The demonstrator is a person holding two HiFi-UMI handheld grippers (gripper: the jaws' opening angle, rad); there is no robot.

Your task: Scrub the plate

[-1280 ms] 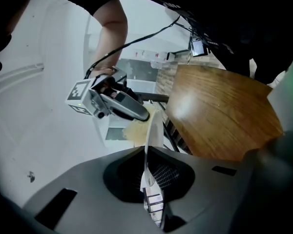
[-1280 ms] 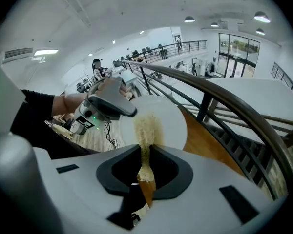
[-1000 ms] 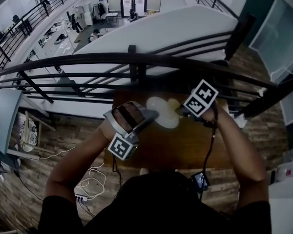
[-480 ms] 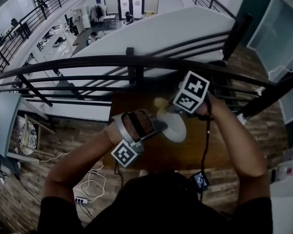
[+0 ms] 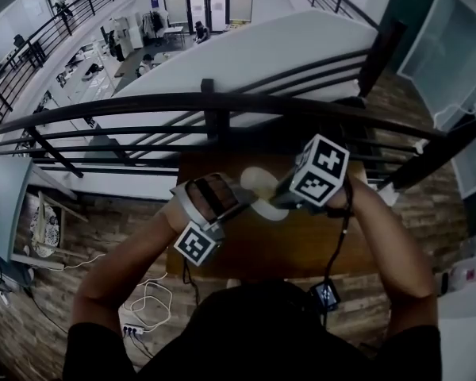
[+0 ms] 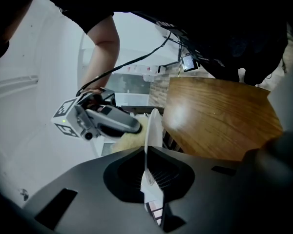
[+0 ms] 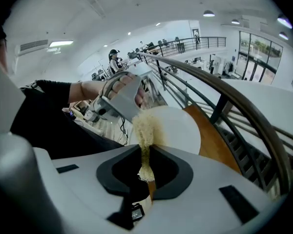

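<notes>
Since half a second earlier you had swung your right hand-held gripper (image 7: 145,154), clenched on a yellow sponge (image 7: 147,126), across the white plate (image 7: 181,130), which your left hand-held gripper (image 6: 147,157) gripped by the rim above the desk (image 6: 219,116), so scrubbing looked under way, not finished.

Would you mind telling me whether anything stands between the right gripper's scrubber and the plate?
Nothing visible does. The yellow scrubber, clamped in the right gripper, appears to rest directly on the face of the white plate, which the left gripper holds by its rim.
</notes>
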